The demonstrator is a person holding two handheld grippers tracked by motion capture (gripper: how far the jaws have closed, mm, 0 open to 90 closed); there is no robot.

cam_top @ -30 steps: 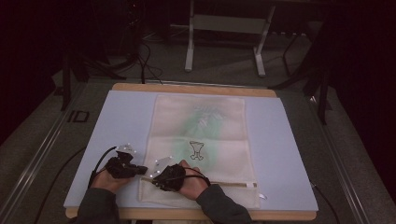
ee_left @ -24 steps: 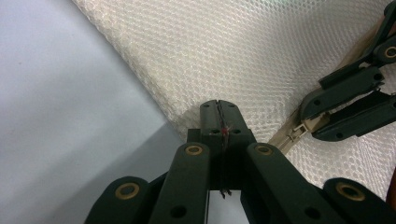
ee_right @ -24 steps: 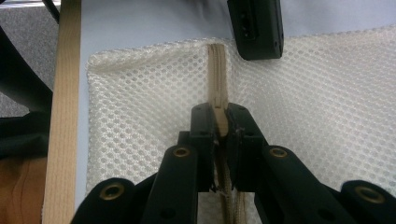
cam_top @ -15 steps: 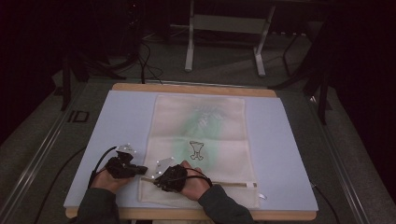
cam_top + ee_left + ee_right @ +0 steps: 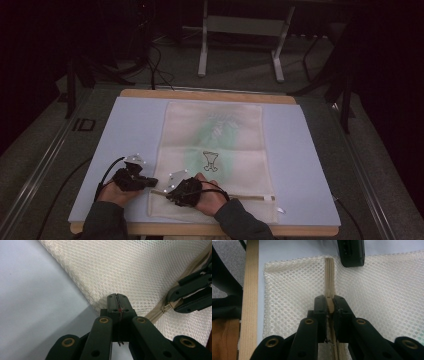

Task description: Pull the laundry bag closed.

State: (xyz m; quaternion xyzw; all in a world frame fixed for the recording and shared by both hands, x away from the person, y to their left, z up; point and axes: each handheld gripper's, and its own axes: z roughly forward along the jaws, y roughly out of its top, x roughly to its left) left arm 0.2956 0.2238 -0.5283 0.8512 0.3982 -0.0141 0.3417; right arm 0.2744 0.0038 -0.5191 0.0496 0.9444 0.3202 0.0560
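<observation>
The right gripper is pinching the zipper pull of the mesh bag; the left gripper is clamping the bag's edge just beside it.

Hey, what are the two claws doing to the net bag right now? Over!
Left gripper shut on mesh bag edge. Right gripper shut on zipper pull. Nothing blocking the zipper.

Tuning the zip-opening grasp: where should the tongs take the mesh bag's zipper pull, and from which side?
Grip the flat tab of the zipper pull, with the tongs coming along the zipper line from the bag's inner side, one jaw on each face, as the right tongs do now. The tab stands thin above the flat mesh bag, so a pinch across it looks surest.
</observation>
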